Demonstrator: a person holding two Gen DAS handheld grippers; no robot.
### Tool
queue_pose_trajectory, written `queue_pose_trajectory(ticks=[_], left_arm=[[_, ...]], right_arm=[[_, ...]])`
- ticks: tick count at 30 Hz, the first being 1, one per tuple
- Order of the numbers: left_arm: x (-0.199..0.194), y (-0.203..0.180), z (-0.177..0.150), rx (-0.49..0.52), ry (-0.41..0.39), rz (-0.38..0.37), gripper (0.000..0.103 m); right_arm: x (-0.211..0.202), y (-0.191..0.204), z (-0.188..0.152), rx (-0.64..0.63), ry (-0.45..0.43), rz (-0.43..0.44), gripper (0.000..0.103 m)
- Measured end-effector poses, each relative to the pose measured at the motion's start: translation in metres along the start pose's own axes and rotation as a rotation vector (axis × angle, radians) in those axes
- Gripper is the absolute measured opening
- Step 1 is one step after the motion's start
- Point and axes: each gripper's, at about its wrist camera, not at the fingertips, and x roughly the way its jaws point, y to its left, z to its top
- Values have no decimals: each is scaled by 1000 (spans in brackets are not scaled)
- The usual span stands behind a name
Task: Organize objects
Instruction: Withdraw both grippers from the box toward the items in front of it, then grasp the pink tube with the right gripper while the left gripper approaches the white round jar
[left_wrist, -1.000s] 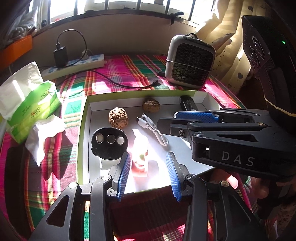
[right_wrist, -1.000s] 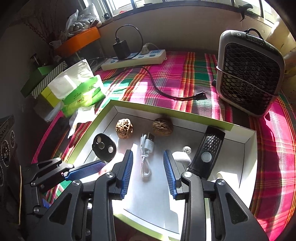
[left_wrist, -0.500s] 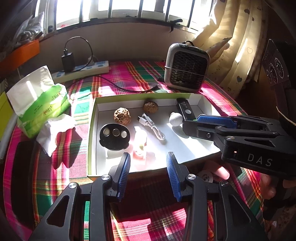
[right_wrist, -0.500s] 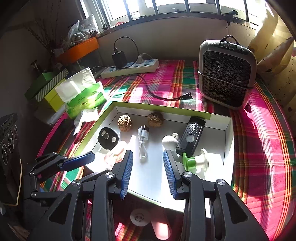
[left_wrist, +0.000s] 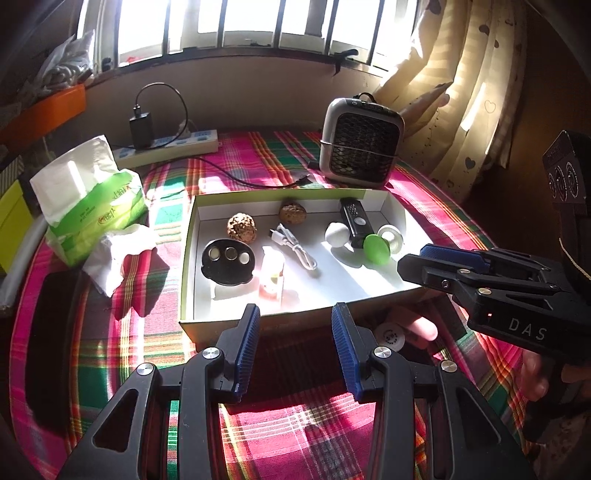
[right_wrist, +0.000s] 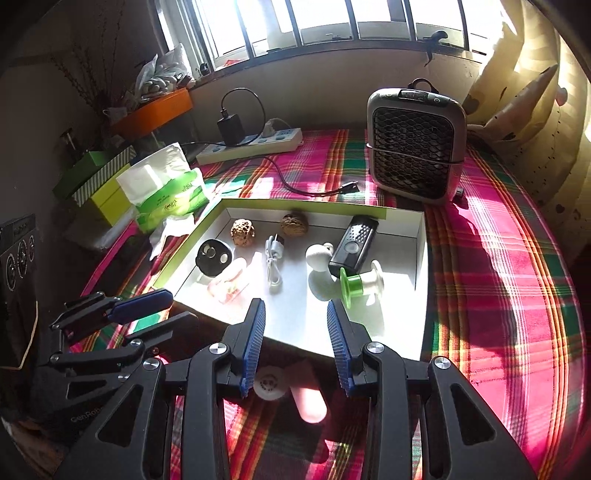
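A white box with a green rim (left_wrist: 186, 258) (right_wrist: 421, 236) lies on the plaid cloth. It holds two walnuts (left_wrist: 242, 227), a black disc (left_wrist: 228, 261), a white cable (left_wrist: 293, 248), a pink translucent item (left_wrist: 272, 275), a white ball (left_wrist: 337, 233), a black remote (left_wrist: 352, 218) and a green-and-white spool (left_wrist: 376, 248). A pink-and-white object (right_wrist: 295, 391) lies on the cloth just before the box's near wall. My left gripper (left_wrist: 294, 347) is open and empty before the box. My right gripper (right_wrist: 295, 345) is open and empty above the pink-and-white object.
A grey mini heater (left_wrist: 360, 142) stands behind the box. A green tissue pack (left_wrist: 92, 201) with loose tissue lies to the left. A power strip (left_wrist: 166, 149) with charger and cable is at the back. Curtains hang on the right.
Both grippers have pulled back from over the box toward its near side and risen. More of the table shows. Both stayed open and empty.
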Motion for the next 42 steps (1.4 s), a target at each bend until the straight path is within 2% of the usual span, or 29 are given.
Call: queue_pose_trajectory(ticks=[6, 20, 36, 42], left_arm=[[-3, 0, -5, -14, 0, -27, 38], [5, -8, -22, -6, 41, -64, 38], [13, -11, -26, -8, 74, -85, 38], [14, -9, -26, -13, 79, -85, 38]], right_arm=[[-6, -8, -15, 20, -1, -24, 37], [-7, -6, -45, -39, 25, -49, 39], [6, 4, -48, -95, 45, -26, 39], [6, 7, -49, -91, 46, 7, 23]])
